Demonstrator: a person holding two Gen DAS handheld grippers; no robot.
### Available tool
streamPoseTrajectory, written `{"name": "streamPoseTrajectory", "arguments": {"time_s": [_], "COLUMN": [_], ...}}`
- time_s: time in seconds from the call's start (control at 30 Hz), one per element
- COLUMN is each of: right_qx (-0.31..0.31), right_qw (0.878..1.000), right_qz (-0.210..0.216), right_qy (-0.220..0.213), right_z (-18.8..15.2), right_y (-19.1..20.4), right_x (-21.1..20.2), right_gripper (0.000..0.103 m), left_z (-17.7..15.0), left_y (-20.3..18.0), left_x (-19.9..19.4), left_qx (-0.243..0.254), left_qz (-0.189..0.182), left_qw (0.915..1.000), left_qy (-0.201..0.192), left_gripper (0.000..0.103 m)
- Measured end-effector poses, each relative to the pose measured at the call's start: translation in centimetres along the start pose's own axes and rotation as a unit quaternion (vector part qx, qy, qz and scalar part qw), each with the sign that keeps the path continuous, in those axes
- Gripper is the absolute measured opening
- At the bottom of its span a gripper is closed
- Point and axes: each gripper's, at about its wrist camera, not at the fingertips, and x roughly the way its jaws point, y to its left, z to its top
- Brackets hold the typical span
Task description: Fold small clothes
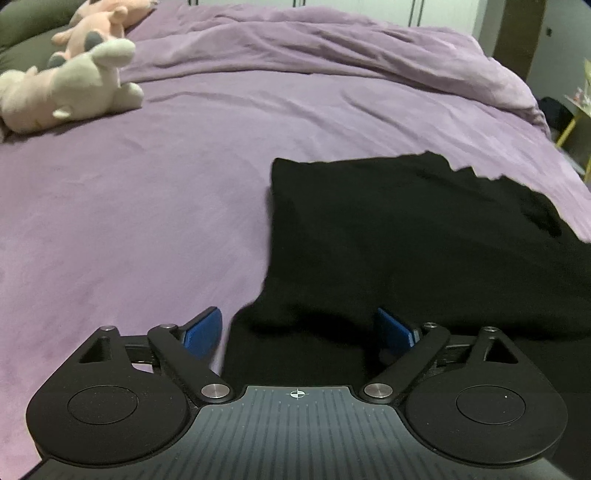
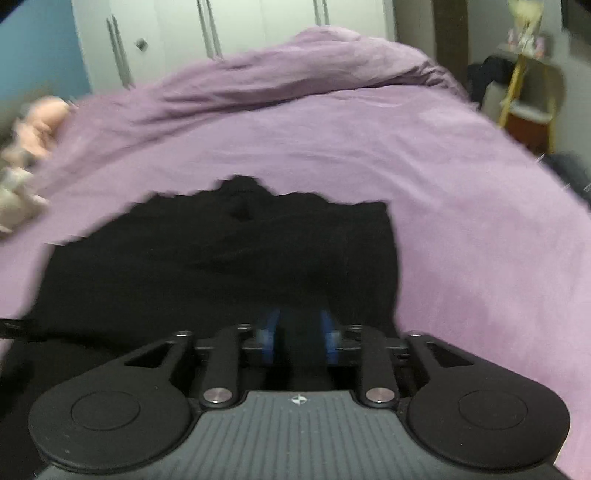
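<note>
A matte black garment [image 1: 406, 236] is spread on the soft purple bed [image 1: 129, 221]. Its near edge is straddled by the wide-spread left hand-held gripper [image 1: 299, 332]. A bunched fold is pinched by the narrowed right hand-held gripper [image 2: 300, 336].

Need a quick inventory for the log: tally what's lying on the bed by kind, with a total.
Black garment: 1
Plush toys: 2, one cream and one pink behind it
Total: 3, all lying on the purple bedcover.
</note>
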Motion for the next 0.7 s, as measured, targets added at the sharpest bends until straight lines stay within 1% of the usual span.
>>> {"name": "streamPoseTrajectory", "arguments": {"time_s": [0.03,0.07,0.13,0.2,0.27,0.33,0.37,0.43,0.47,0.57,0.63,0.7], "right_qx": [0.002,0.0,-0.004,0.007,0.013,0.007,0.005,-0.002,0.001,0.035,0.063,0.076], "right_qw": [1.0,1.0,1.0,0.999,0.998,0.997,0.997,0.993,0.993,0.995,0.994,0.994], "right_qz": [0.008,0.006,-0.007,-0.016,-0.028,-0.039,-0.045,-0.083,-0.086,-0.069,-0.048,-0.027], "right_qy": [0.006,0.01,0.022,0.038,0.054,0.064,0.068,0.082,0.08,0.069,0.073,0.078], "right_z": [-1.1,-2.5,-5.2,-8.2,-10.7,-12.9,-13.6,-14.6,-14.8,-15.2,-15.6,-16.1], "right_y": [0.0,-0.1,-0.4,-1.6,-2.8,-3.7,-4.0,-4.6,-4.9,-6.1,-6.6,-6.4], "right_x": [-1.3,-2.9,-5.9,-9.3,-12.3,-15.3,-16.5,-18.2,-18.9,-20.0,-19.7,-19.2], "right_gripper": [0.041,0.041,0.041,0.041,0.041,0.041,0.042,0.044,0.044,0.044,0.044,0.044], "left_z": [-0.7,-1.3,-3.3,-5.4,-7.8,-9.8,-10.8,-12.7,-13.5,-15.1,-15.8,-16.7], "left_y": [0.2,0.4,1.2,2.1,3.3,4.6,5.3,6.8,7.5,8.9,9.3,9.4], "left_x": [-1.0,-1.8,-4.0,-6.5,-9.5,-12.1,-13.4,-15.5,-16.2,-16.8,-16.7,-16.9], "left_qx": [0.011,0.021,0.046,0.065,0.071,0.067,0.059,0.034,0.018,-0.022,-0.051,-0.07], "left_qz": [0.01,0.015,0.014,0.01,0.006,0.002,0.001,-0.001,-0.005,-0.035,-0.054,-0.065], "left_qw": [0.9999,0.9997,0.9988,0.9978,0.9974,0.9977,0.9982,0.9994,0.9997,0.9987,0.9964,0.9944], "left_qy": [0.0,0.0,0.004,0.01,0.013,0.013,0.01,0.009,0.016,0.029,0.041,0.046], "left_gripper": [0.091,0.091,0.091,0.091,0.091,0.091,0.091,0.091,0.091,0.089,0.085,0.083]}}
